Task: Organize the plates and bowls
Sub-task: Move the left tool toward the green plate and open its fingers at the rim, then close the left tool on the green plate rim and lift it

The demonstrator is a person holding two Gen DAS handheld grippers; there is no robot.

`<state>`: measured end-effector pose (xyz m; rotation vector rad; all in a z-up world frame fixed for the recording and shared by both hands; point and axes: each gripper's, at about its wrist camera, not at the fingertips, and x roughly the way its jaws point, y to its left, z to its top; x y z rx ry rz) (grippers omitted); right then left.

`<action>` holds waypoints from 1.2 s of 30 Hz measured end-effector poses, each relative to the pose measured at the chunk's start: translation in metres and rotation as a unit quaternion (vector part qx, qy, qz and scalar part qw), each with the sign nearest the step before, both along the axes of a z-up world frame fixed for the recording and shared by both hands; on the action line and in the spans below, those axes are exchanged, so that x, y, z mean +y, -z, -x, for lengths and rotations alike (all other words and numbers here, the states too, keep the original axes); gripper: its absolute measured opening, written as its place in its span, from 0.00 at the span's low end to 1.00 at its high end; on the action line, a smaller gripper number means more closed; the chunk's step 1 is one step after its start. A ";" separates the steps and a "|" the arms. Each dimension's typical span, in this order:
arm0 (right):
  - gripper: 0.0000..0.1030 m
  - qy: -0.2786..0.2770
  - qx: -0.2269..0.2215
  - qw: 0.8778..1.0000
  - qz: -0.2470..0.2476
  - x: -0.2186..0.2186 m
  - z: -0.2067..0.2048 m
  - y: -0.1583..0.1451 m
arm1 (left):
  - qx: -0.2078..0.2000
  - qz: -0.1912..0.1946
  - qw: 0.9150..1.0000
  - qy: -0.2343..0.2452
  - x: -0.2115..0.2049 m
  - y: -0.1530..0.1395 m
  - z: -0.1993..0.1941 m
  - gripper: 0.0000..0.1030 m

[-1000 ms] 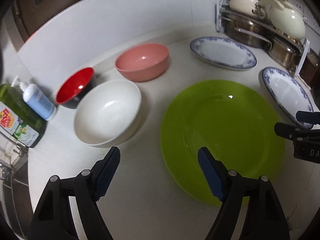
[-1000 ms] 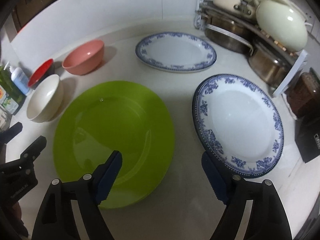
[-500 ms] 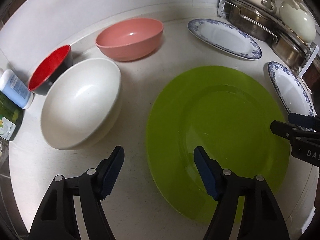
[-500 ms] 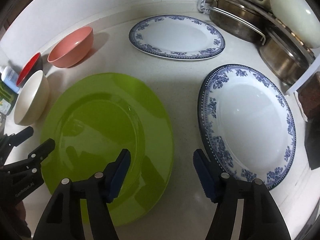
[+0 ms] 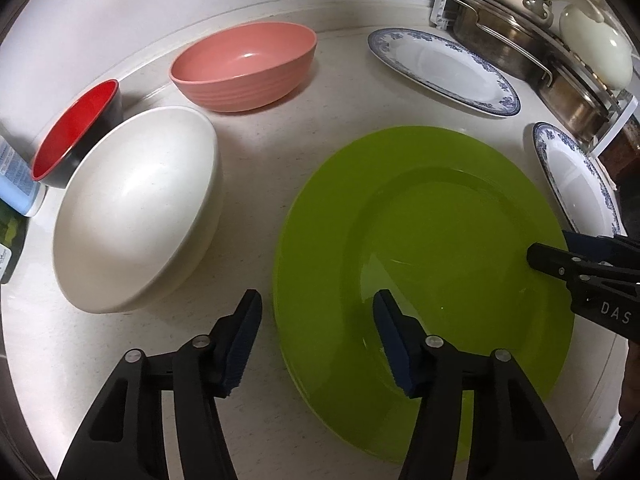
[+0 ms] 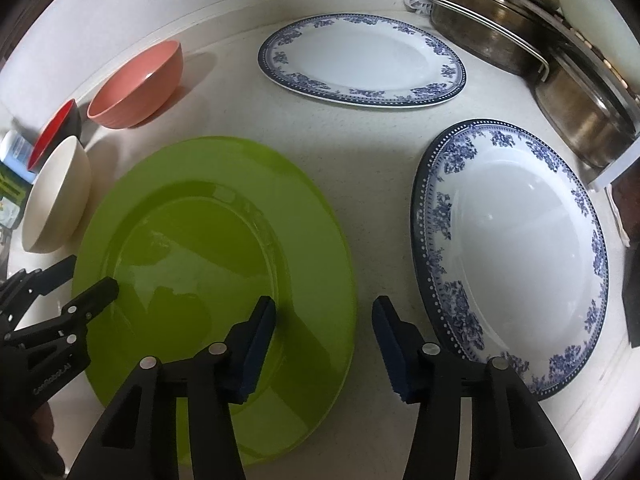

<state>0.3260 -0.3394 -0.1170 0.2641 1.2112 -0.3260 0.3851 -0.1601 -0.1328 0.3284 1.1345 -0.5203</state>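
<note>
Pale speckled counter [image 6: 360, 168] — bowls [image 5: 136, 208], green plate [image 6: 208, 264], blue-rimmed plates [image 6: 516, 256].

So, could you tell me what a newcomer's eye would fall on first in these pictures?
The big lime-green plate in the middle of the counter, straddled at its left rim by the left gripper and at its right rim by the right gripper, whose jaws have just been closing. Next come two blue-patterned plates to its right and three bowls, pink among them, to its left.

Behind the white bowl [image 5: 132, 208], half of the red bowl [image 5: 74, 132] hidden. Left of it, blue bottle [image 5: 18, 184] cut off by the edge. Far right, pots [image 6: 540, 64] cut off too. Bottle label too blurry to read.
</note>
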 end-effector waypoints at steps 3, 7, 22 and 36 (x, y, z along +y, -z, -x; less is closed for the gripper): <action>0.45 -0.003 0.001 1.000 -0.002 0.000 -0.001 0.000 | 0.008 0.008 1.000 0.003 0.000 -0.001 -0.001 0.48; 0.40 -0.007 0.002 1.000 -0.004 0.002 -0.004 0.000 | 0.009 0.007 1.000 0.000 0.000 -0.001 -0.002 0.45; 0.37 -0.006 0.005 1.000 0.008 0.006 -0.003 -0.009 | 0.006 0.003 1.000 -0.015 0.009 -0.008 0.005 0.39; 0.35 -0.009 -0.007 1.000 0.011 0.025 0.012 -0.035 | -0.015 0.000 0.999 -0.036 0.031 -0.031 0.026 0.38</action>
